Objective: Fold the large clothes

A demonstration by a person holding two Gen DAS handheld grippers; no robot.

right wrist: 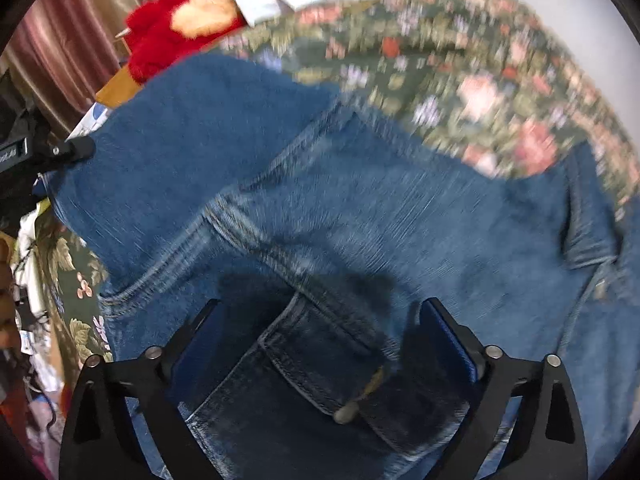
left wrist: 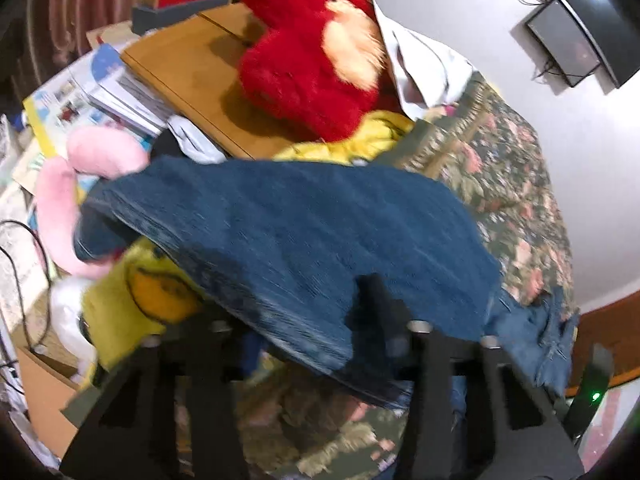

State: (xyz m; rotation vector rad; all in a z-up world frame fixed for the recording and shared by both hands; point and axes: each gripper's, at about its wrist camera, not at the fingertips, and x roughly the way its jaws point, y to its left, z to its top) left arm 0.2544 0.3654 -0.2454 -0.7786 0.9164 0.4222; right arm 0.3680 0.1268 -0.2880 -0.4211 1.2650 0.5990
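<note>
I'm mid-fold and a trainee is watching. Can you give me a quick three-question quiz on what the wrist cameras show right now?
1. True or false: the jaws of the right gripper stand wide apart over the jeans.
2. Multiple choice: what do the jeans lie on? A) a floral bedspread; B) a bare wooden floor; C) a glass table.
3. Short answer: what colour is the plush toy beyond the jeans in the left wrist view?

Key: 1 true; 2 A; 3 red.
</note>
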